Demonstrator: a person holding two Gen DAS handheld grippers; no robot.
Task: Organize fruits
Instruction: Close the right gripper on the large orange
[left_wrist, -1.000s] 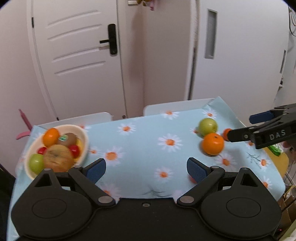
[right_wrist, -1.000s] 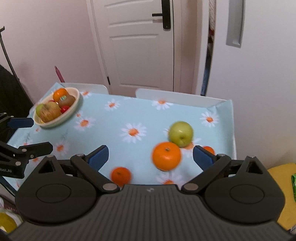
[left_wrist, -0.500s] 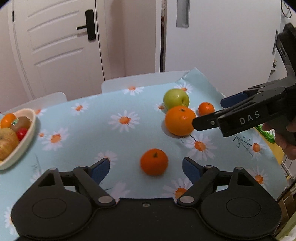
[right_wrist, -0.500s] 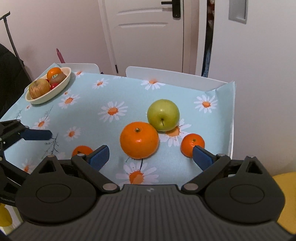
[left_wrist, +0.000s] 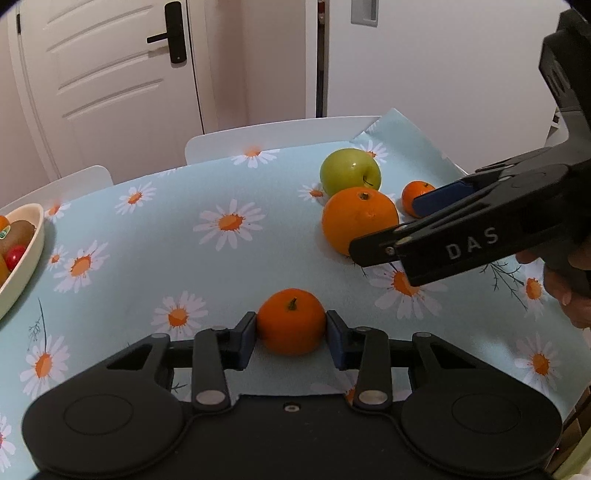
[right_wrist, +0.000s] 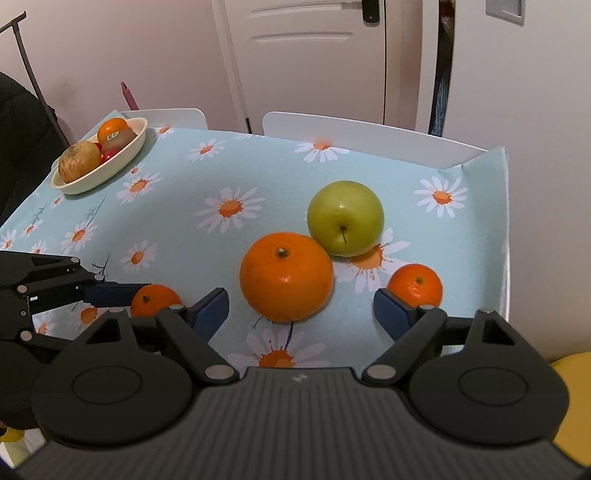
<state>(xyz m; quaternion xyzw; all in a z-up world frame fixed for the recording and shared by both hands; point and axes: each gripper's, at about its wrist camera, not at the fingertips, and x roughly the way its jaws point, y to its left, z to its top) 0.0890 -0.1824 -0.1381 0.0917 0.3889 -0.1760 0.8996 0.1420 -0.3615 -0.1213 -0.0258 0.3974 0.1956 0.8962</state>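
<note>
My left gripper is shut on a small mandarin that rests on the daisy tablecloth; the mandarin also shows in the right wrist view. My right gripper is open, its jaws on either side of a big orange, just in front of it. A green apple touches the orange from behind. A second small mandarin lies by the right finger. A cream bowl of several fruits stands at the far left corner.
The table's right edge is close to the small mandarin. Two white chair backs stand behind the table, with a door and wall beyond. A yellow object lies off the table at the right.
My left gripper has moved forward and closed on the small mandarin. My right gripper has come closer to the big orange and stayed open.
</note>
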